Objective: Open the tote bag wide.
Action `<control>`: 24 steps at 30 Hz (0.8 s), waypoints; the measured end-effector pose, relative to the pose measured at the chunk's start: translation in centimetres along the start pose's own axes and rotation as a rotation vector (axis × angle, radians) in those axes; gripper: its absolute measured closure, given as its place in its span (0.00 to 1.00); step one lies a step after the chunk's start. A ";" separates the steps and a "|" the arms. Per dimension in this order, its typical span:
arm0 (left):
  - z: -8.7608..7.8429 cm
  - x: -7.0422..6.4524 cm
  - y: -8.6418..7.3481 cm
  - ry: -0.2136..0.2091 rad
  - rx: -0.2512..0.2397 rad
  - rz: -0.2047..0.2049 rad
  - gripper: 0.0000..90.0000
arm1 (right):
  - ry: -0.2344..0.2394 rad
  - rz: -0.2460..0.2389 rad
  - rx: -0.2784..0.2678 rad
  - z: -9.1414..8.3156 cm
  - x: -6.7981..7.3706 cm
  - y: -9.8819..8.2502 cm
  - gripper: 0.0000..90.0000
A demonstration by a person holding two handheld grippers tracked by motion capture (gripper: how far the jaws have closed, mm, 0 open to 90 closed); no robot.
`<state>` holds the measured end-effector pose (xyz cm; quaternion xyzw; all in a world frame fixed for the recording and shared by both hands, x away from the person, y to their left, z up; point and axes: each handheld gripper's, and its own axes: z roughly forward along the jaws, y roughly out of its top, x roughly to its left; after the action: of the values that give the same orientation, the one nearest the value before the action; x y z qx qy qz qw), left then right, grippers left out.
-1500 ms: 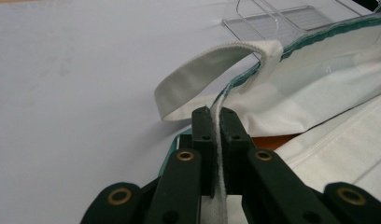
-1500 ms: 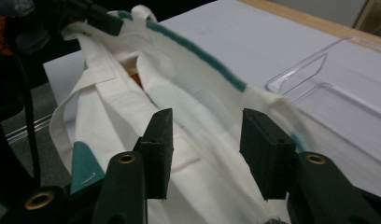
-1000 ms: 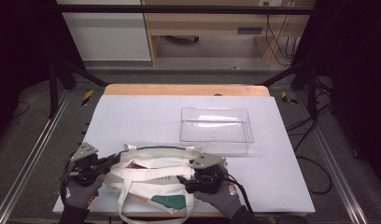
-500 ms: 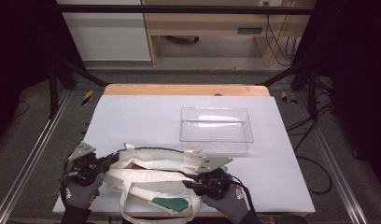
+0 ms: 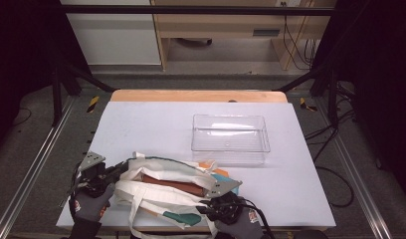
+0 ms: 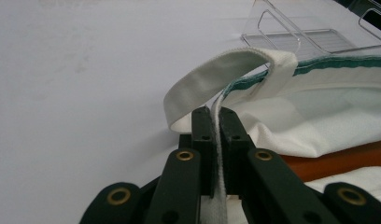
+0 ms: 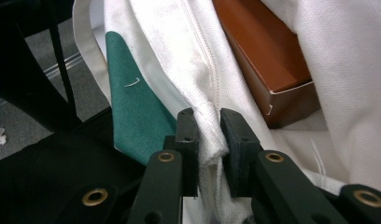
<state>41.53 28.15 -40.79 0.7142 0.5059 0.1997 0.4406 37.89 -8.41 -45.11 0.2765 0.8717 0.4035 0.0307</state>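
The white canvas tote bag (image 5: 166,191) lies at the lower left of the high view, near the table's (image 5: 141,124) front edge, its mouth gaping around a flat brown box (image 5: 173,185). The cloth is soft and limp, so it will sag and fold wherever it hangs free; seams, hems and straps give the surest hold. The left gripper (image 6: 215,122) is clamped on a white strap (image 6: 216,84). The right gripper (image 7: 208,128) has just been closing, and its jaws pinch a bunched fold of the bag's rim. The clear plastic bin (image 5: 230,138) sits at centre right. The box is largely covered by cloth, possibly cardboard.
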 end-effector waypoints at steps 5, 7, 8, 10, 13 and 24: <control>-0.5 0.2 0.1 -0.013 -0.034 -0.014 0.79 | 0.039 0.016 -0.045 -0.8 0.3 0.3 0.71; -0.8 0.3 0.2 -0.016 -0.045 -0.013 0.72 | 0.049 0.011 -0.084 -1.6 0.7 0.8 0.65; -0.9 0.3 0.3 -0.016 -0.048 -0.011 0.69 | 0.056 0.010 -0.112 -2.2 0.8 1.1 0.62; -1.1 0.2 0.5 -0.020 -0.059 -0.007 0.64 | 0.050 0.000 -0.177 -3.6 1.0 1.8 0.59; -1.8 -0.2 0.8 -0.022 -0.080 -0.003 0.59 | 0.009 -0.004 -0.259 -5.6 0.6 2.7 0.57; -4.4 -1.9 1.0 -0.018 -0.122 0.046 0.58 | -0.186 -0.016 -0.252 -4.7 -3.5 4.8 0.51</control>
<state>38.05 28.23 -37.32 0.6992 0.4722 0.2339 0.4830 41.78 -10.94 -39.04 0.2998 0.8096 0.4820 0.1491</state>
